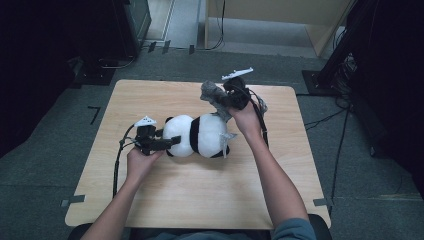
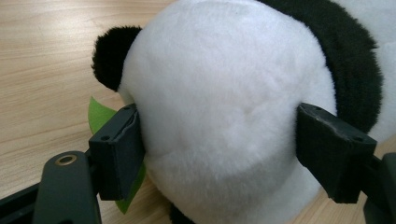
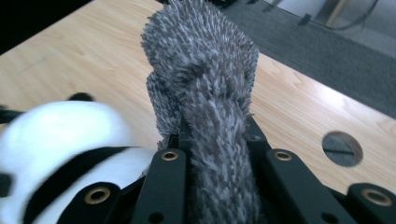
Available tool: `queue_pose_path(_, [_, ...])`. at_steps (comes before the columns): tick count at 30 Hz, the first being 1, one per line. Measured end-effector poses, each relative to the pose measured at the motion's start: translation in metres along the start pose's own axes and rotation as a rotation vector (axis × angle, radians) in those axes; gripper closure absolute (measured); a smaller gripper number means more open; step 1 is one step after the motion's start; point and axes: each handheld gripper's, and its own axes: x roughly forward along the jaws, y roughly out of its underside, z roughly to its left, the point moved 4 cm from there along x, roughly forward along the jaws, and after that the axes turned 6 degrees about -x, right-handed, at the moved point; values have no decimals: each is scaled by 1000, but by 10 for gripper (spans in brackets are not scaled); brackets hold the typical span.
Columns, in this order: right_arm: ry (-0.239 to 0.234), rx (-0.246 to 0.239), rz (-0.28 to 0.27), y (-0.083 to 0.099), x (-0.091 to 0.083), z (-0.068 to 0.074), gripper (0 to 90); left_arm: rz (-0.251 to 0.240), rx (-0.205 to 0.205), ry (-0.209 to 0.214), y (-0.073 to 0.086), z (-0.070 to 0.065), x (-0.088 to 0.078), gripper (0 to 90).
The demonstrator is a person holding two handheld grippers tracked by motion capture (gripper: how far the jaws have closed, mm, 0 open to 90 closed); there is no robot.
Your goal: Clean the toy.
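The left gripper (image 1: 159, 144) lies low over the table (image 1: 190, 200), close to the person's side, and its jaws stand wide around the white head of the panda plush (image 1: 197, 136); in the left gripper view the two black pads (image 2: 116, 154) press into the fur on both sides, so it holds the head. The left hand (image 1: 137, 162) grips the handle from below, with the forearm coming straight in from the near edge. In the same view a small green leaf (image 2: 99, 114) sticks out under the head, beside a black ear. The panda plush lies on its side near the middle of the table, its body pointing to the right. Farther away, the right gripper (image 1: 220, 97) is lifted above the table, behind the panda's body, and its jaws are nearly closed on a grey fuzzy cloth (image 3: 205, 93), which stands up between them. The right hand (image 1: 245, 117) is raised and turned upward, the forearm reaching diagonally over the table. In the right gripper view a round hole (image 3: 342, 148) shows in the table top beyond the cloth.
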Motion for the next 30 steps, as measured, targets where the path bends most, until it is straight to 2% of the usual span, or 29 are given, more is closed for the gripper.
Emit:
queue_pose_path(4, [-25,-34,-2,-8,-7,20,770,-13,14,-5,1,0,0,202])
queue_pose_path(8, [-74,-49,-29,-17,-12,40,768,-24,12,-5,1,0,0,199])
queue_pose_path(13, [-136,-69,-39,-23,-8,66,766,-31,14,-1,1,1,1,198])
queue_pose_path(19, [-209,-82,-39,-27,11,97,766,-40,15,-1,2,1,1,197])
queue_pose_path(21, [-207,-102,-22,-27,21,107,765,-41,17,-2,2,1,1,197])
queue_pose_path(23, [-204,-111,0,-25,30,112,765,-40,19,-3,2,1,1,197])
queue_pose_path(28, [-230,-83,34,-14,51,120,764,-43,19,-7,2,1,0,196])
queue_pose_path(30, [-234,-87,49,-10,57,123,762,-47,12,-9,2,0,1,197])
